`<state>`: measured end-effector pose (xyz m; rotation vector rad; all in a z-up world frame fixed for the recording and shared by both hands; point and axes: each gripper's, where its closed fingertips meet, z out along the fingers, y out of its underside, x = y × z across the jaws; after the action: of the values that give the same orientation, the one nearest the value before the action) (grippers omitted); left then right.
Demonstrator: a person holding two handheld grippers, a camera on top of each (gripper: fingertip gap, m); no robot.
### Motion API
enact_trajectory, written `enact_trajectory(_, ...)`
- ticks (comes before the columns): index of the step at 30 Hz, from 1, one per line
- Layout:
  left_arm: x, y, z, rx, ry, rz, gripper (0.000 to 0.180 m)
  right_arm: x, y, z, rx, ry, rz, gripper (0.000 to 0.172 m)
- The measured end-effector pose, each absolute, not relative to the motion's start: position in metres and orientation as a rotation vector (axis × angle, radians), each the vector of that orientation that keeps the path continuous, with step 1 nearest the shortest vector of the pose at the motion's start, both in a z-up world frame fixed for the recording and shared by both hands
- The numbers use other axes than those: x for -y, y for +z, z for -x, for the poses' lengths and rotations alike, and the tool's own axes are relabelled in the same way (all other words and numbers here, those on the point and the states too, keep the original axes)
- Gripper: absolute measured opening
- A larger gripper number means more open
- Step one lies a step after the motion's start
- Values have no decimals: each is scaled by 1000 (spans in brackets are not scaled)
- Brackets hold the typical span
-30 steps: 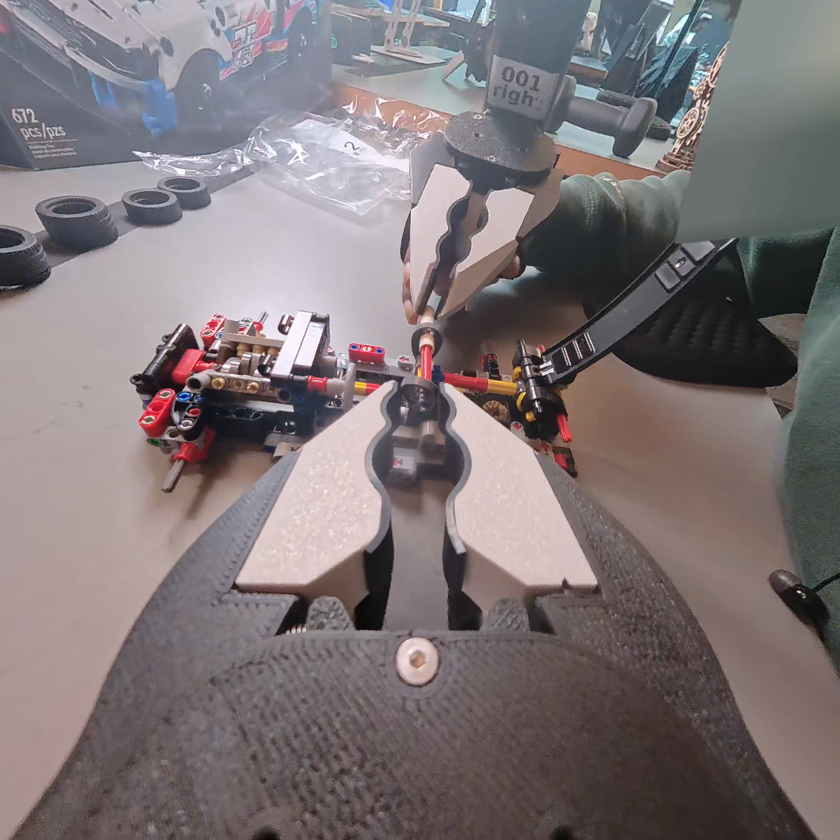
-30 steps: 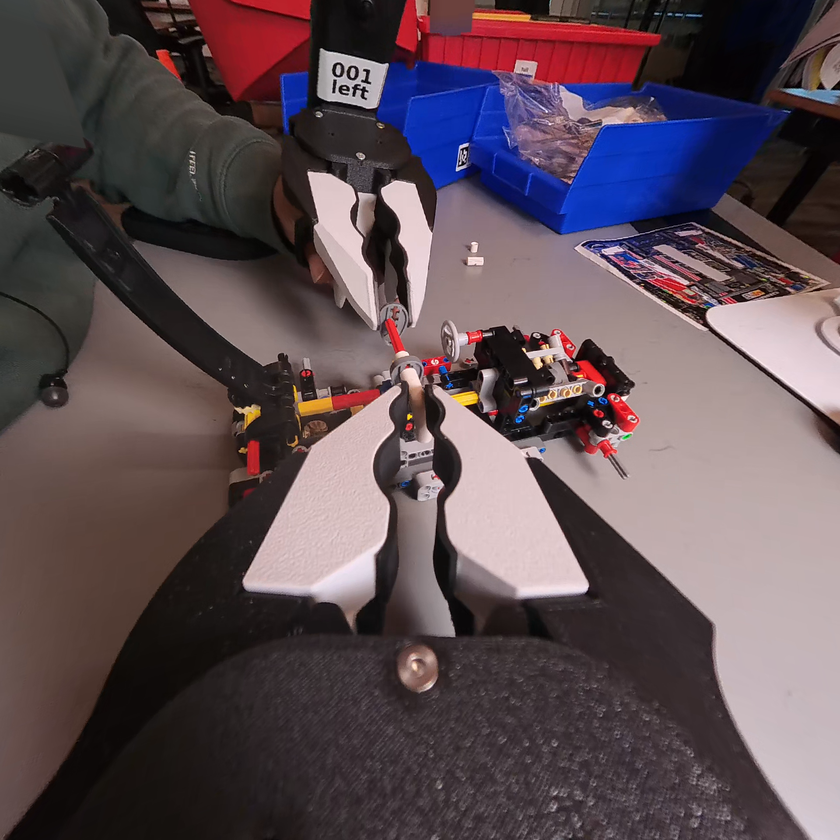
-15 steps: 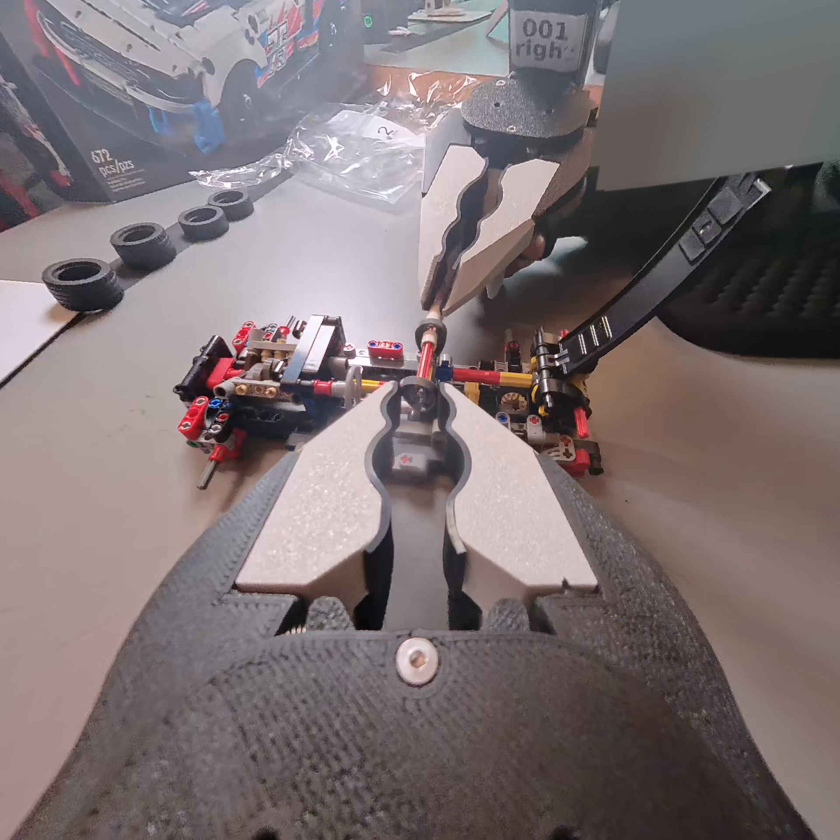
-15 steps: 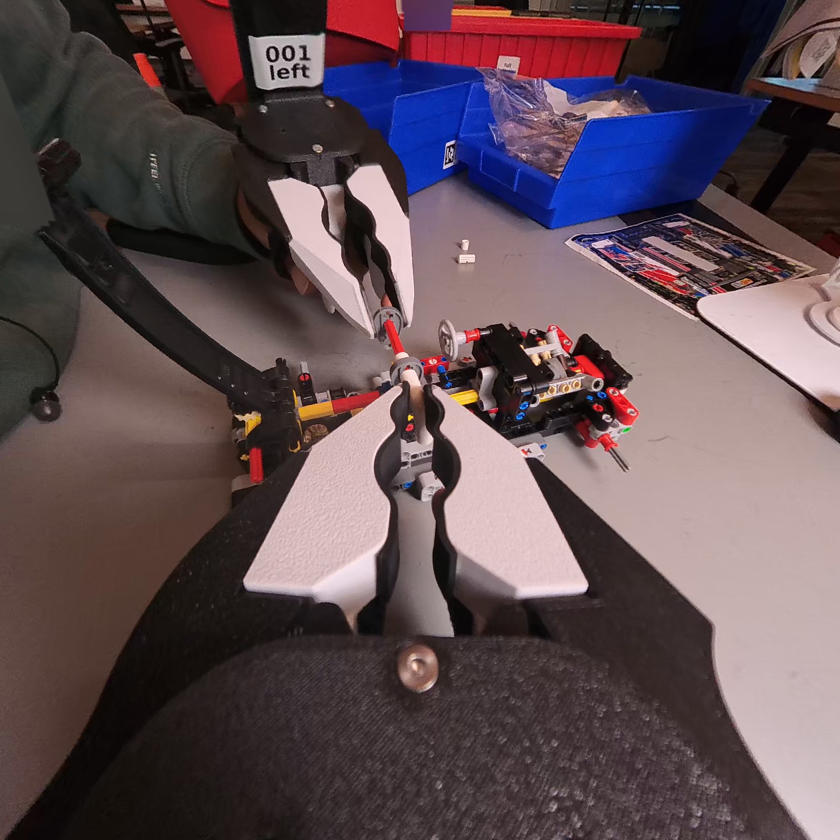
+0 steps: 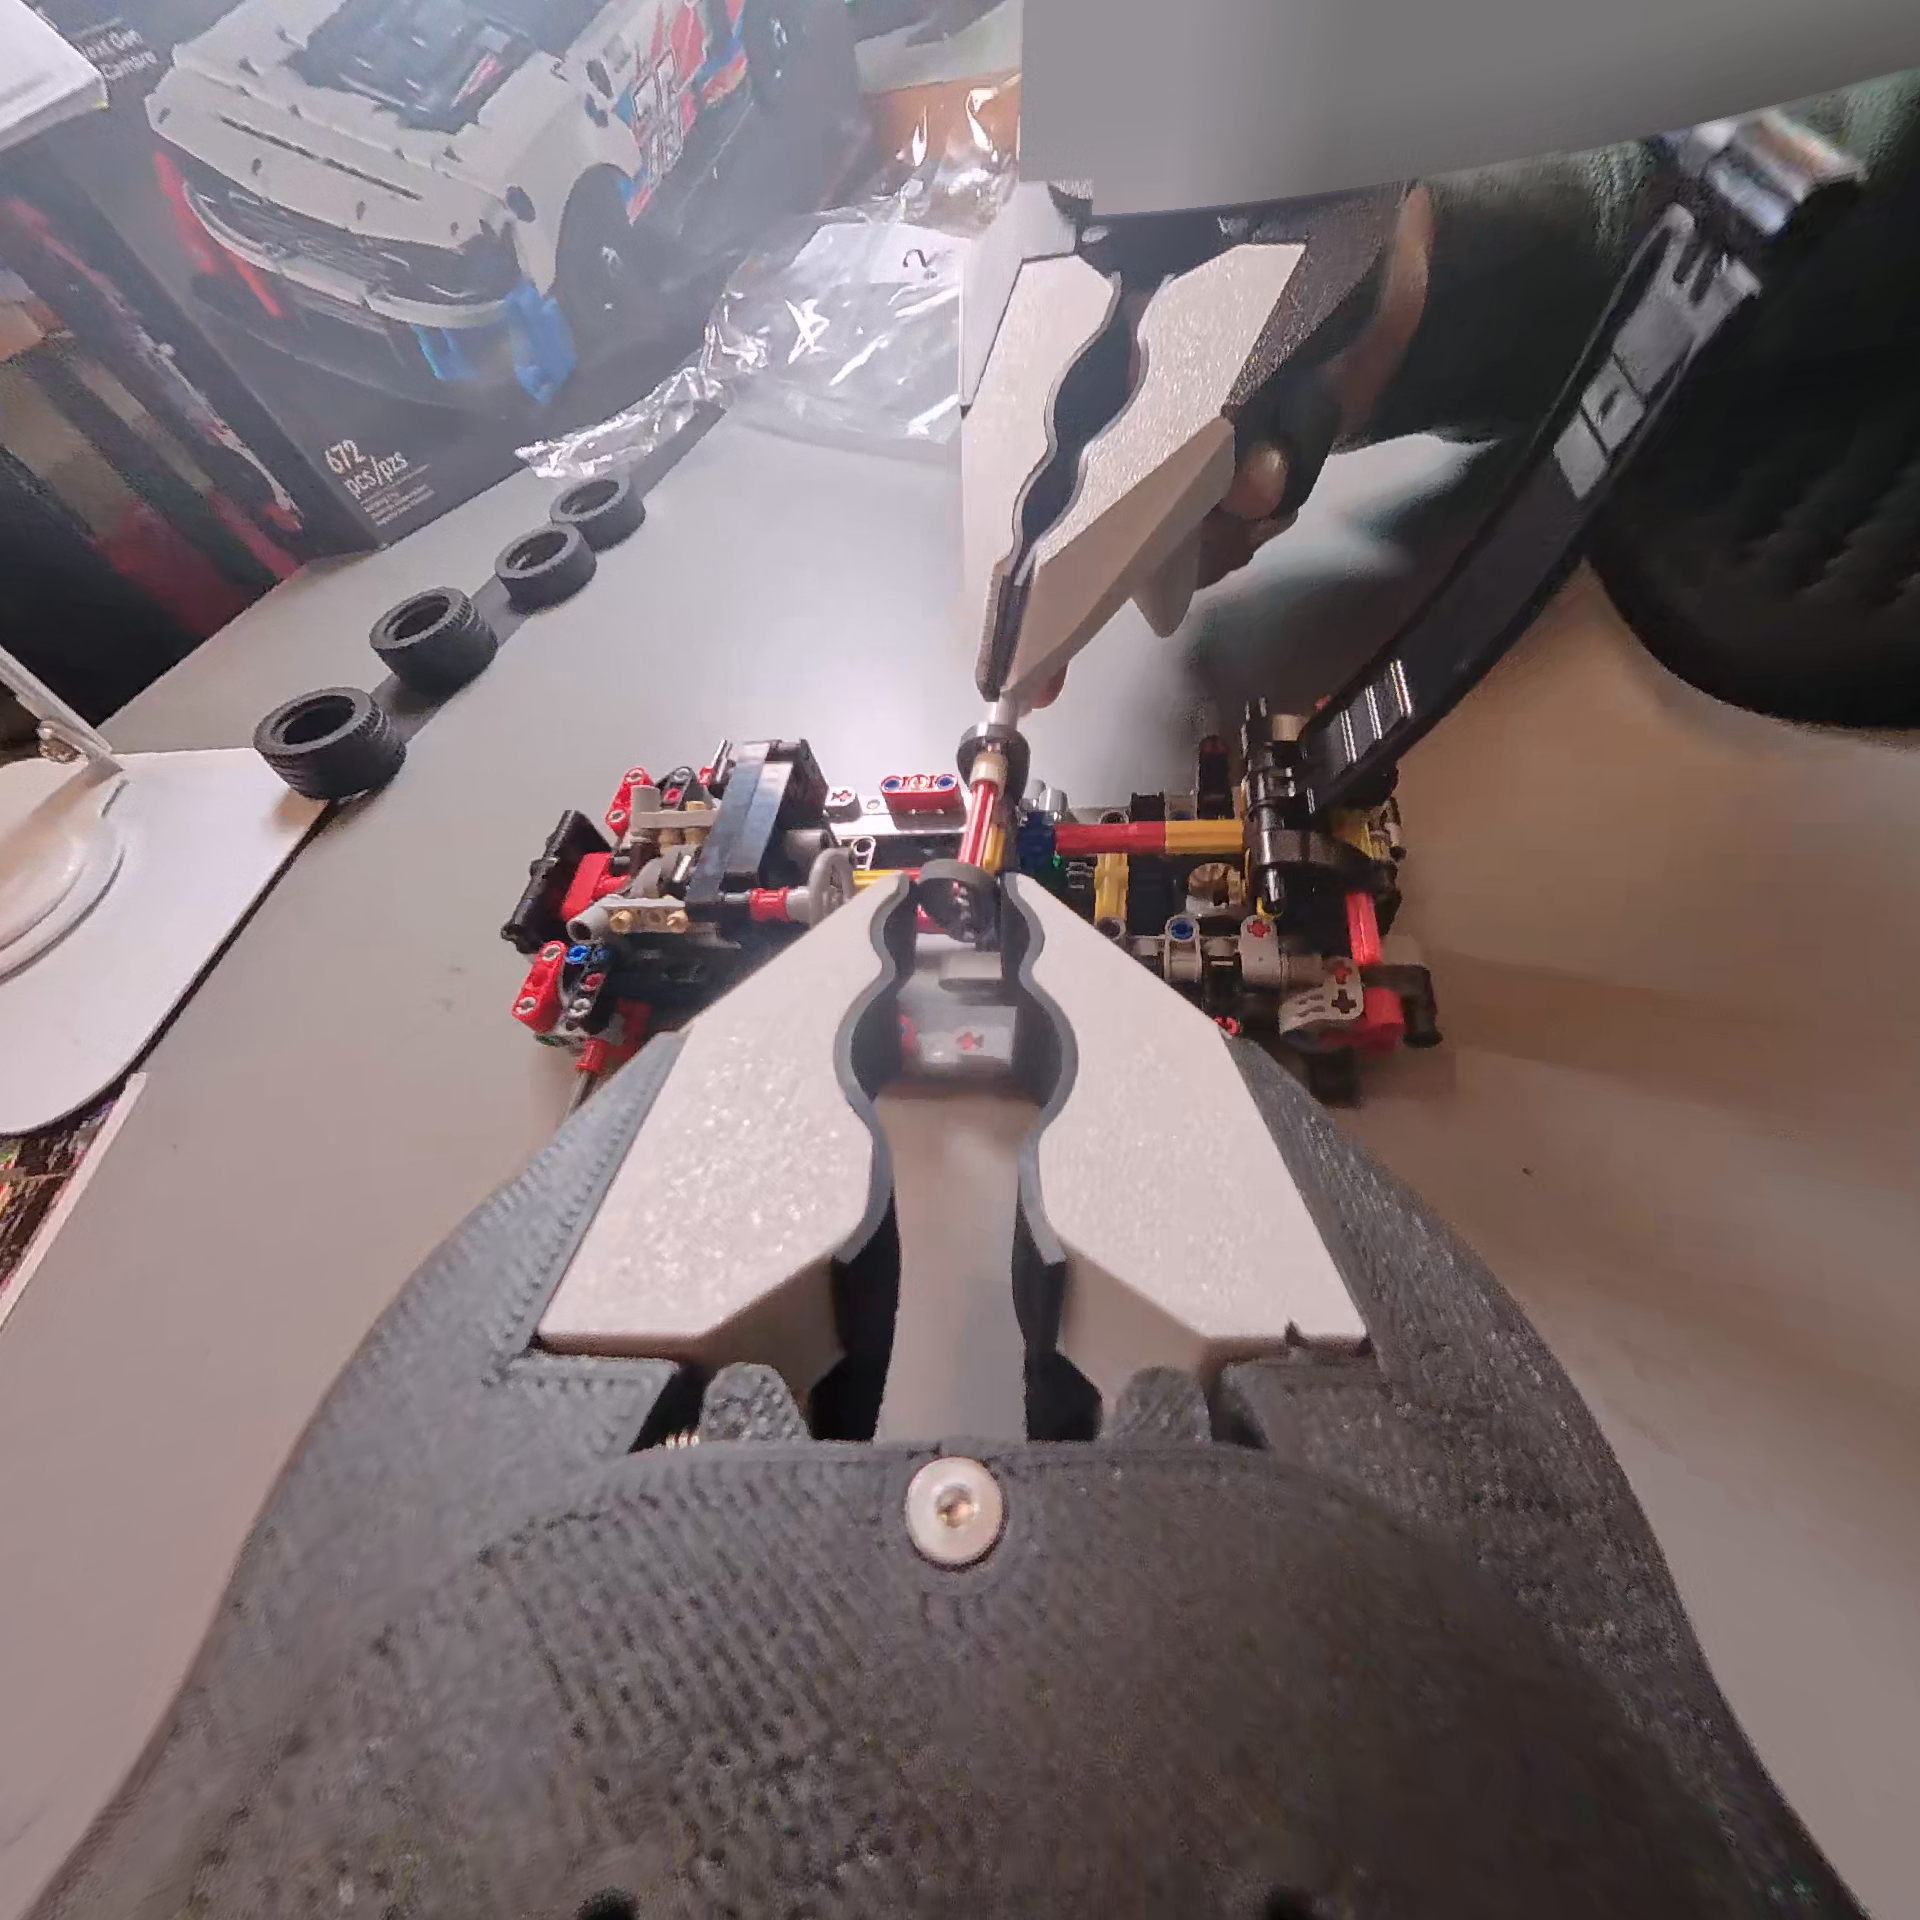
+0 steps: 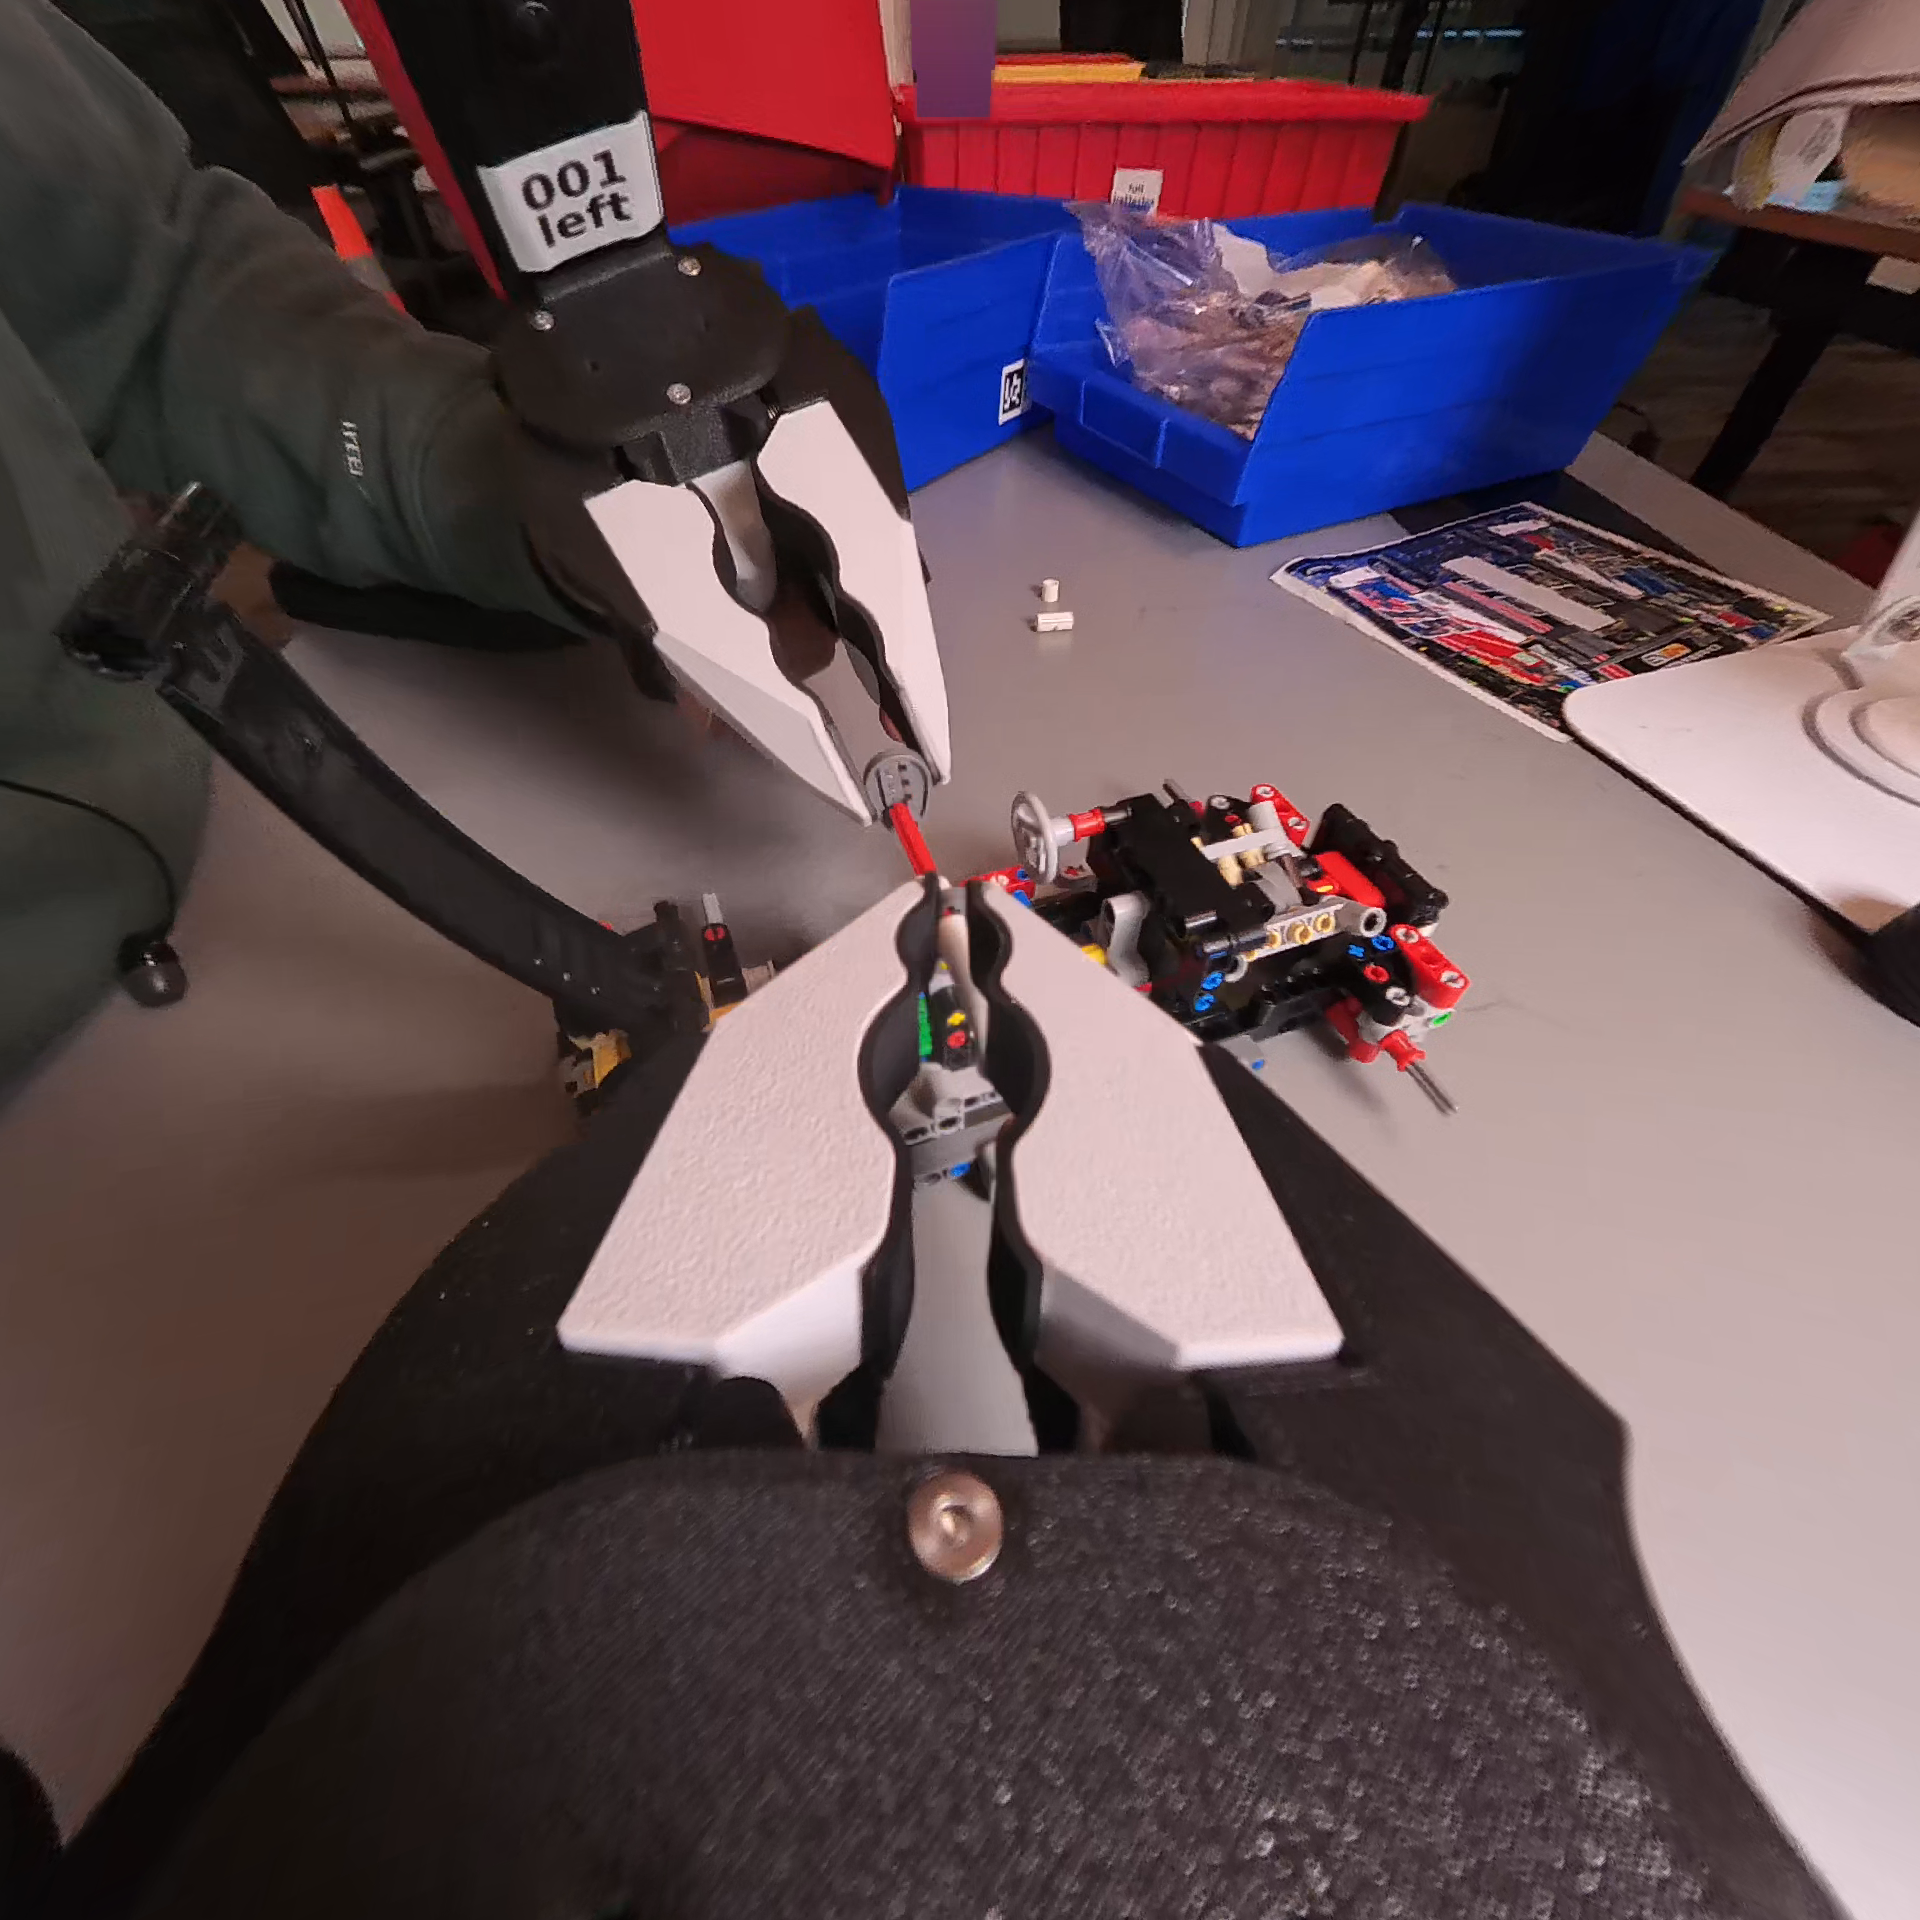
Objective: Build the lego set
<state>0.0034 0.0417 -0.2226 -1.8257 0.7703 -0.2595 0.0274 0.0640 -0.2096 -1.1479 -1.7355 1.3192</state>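
Observation:
My left gripper (image 5: pixel 954 883) is shut on a dark grey round piece (image 5: pixel 956 896) at one end of a red axle (image 5: pixel 982 821). It also shows in the right wrist view (image 6: pixel 902 784), pinching that round piece (image 6: pixel 894 779). My right gripper (image 6: pixel 943 896) is shut on the light grey end piece (image 6: pixel 948 927) at the axle's other end. In the left wrist view it (image 5: pixel 1003 686) comes down from above, with a black ring (image 5: pixel 992 750) just under its tips. The axle is held over a multicoloured brick-built chassis (image 5: pixel 727 862) on the grey table (image 6: pixel 1247 675).
Several black tyres (image 5: pixel 330 727) line the table's left, by a car-kit box (image 5: pixel 312 260) and a clear plastic bag (image 5: pixel 831 322). Blue bins (image 6: pixel 1351 416), an instruction booklet (image 6: pixel 1538 613), two small white pieces (image 6: pixel 1051 608) and a long black curved part (image 6: pixel 416 831) are nearby. The left gripper's tips are roughly 5 cm from the right gripper's.
Both grippers kept their hold on the axle's two ends. They tilted and moved closer to each other; the right gripper now looms larger in the left wrist view. The chassis stayed on the table.

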Motion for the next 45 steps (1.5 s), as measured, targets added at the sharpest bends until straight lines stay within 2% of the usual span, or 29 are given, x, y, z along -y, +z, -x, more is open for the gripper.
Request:
enact_trajectory(2,-43,-222,-4,-763,-292,1842,13,-75,-212,-34,1771,1251,1122,14)
enact_trajectory(6,-44,-228,-5,-749,-338,1879,13,-85,-231,-44,1858,1230,1118,24)
enact_trajectory(13,-45,-228,-10,-746,-380,1881,13,-77,-236,-39,1887,1220,1111,6)
enact_trajectory(45,-48,-230,-6,-818,-287,1950,13,-72,-238,-37,1914,1147,1157,4)
